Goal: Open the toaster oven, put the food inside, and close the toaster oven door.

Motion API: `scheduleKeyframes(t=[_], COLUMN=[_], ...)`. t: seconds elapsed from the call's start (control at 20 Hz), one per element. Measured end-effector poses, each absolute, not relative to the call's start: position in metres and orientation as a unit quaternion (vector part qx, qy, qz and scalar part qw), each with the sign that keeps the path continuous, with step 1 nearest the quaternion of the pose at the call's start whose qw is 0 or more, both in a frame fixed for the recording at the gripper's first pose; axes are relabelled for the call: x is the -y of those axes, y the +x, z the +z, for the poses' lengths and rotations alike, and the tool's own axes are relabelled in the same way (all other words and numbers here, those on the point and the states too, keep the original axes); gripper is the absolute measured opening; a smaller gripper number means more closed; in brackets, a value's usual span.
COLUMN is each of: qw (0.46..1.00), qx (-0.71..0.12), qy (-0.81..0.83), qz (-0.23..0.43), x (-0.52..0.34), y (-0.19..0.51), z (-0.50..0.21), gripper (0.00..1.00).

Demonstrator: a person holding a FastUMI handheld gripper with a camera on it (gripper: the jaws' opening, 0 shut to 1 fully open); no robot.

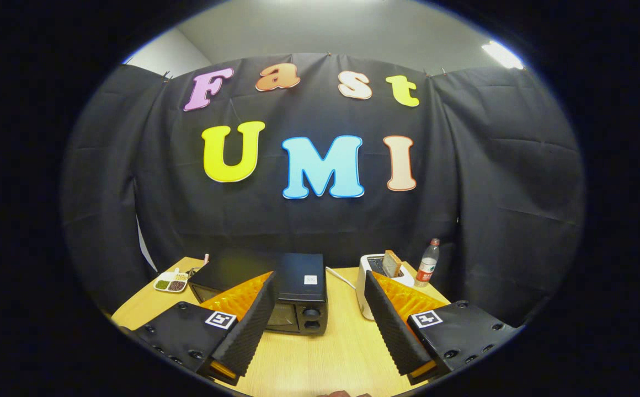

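Fingers (320, 325), black ribbed pads on orange bodies, were spread wide apart with nothing between them, held above the light wooden surface (320, 358). Just ahead, partly behind the left finger, sat the black boxy toaster oven (298, 292), door shut, two round knobs on its right front. Beyond the right finger stood a white pop-up toaster (365, 284) with a brown slice of bread (392, 263) upright in its slot. A clear plastic bottle with red cap and label (427, 263) stood just right of it. At the far left corner lay a small white divided dish (171, 282) of dark and green bits.
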State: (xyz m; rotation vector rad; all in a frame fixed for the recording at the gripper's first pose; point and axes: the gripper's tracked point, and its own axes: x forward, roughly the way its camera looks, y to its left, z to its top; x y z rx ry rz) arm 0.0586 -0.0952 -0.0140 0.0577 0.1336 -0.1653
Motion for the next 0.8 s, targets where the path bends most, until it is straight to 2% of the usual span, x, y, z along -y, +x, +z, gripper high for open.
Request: scheduleKeyframes(t=[0.25, 0.8], qw=[0.994, 0.995], qx=[-0.016, -0.022], qy=[0.024, 0.051], qz=[-0.105, -0.087], x=[0.125, 0.112], y=[0.03, 0.037], z=[0.014, 0.015], gripper=[0.99, 0.99])
